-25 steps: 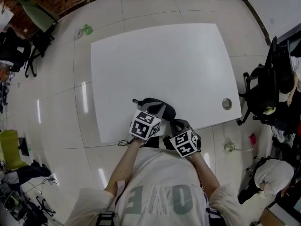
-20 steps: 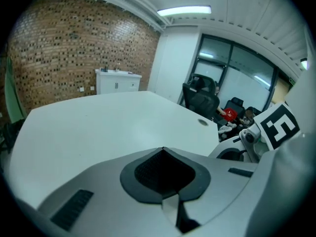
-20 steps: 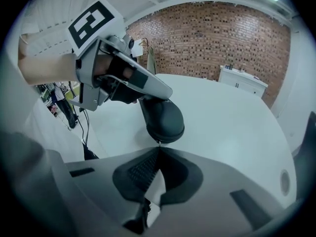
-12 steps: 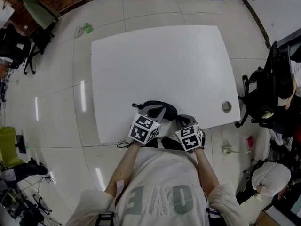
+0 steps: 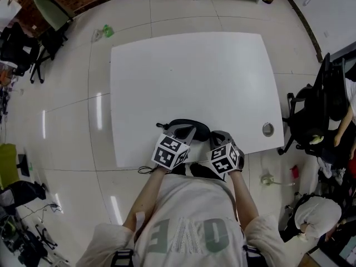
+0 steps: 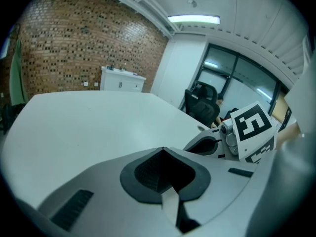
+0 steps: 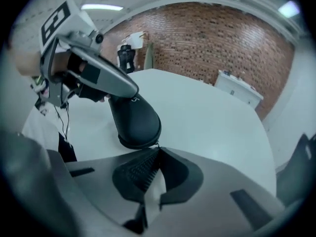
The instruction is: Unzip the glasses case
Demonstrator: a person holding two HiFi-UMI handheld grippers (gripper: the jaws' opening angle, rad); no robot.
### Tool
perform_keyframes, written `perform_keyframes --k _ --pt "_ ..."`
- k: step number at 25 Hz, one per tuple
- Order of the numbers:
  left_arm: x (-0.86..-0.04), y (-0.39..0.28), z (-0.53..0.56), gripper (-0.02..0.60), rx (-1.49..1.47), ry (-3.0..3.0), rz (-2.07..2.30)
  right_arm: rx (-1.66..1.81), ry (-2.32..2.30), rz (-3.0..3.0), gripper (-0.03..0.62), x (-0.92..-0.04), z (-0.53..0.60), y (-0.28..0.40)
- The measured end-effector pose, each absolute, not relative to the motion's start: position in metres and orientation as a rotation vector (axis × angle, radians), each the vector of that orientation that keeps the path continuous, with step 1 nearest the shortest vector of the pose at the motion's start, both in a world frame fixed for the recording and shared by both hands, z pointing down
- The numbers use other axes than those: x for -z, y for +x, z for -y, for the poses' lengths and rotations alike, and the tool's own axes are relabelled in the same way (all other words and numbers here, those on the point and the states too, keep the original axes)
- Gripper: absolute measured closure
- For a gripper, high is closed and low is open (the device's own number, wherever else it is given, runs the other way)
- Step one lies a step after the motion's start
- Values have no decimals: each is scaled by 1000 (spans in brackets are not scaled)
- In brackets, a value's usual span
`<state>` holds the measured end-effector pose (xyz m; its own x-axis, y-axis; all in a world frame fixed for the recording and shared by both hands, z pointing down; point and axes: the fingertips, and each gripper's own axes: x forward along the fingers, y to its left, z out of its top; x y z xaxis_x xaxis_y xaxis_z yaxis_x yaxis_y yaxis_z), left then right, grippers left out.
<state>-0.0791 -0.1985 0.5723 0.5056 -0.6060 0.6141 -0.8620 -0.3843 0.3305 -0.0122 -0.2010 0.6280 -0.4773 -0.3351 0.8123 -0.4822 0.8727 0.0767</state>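
Black and oval, the glasses case (image 7: 134, 120) lies by the white table's (image 5: 194, 77) near edge, its long axis running away from my right gripper (image 7: 157, 151). That gripper's closed jaws meet its zipper pull (image 7: 158, 143); I can't tell if it's pinched. My left gripper (image 6: 162, 151), closed and empty, rests on the far end.

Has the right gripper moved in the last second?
Yes. The right gripper has shifted forward over the table edge, up the head view, nearer the round table hole, beside the glasses case.
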Motion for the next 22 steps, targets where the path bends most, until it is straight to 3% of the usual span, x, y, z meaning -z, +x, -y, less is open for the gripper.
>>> perform_keyframes --k 7,14,22 --pt "-561 -85 199 583 -489 2086 1321 -335 930 2085 594 -622 213 15" --pt "-535 -77 202 583 -526 2184 1367 -26 533 2209 594 -613 144 -52" --pt "-570 -56 210 583 -643 2139 1265 -88 495 2203 594 -621 145 -48"
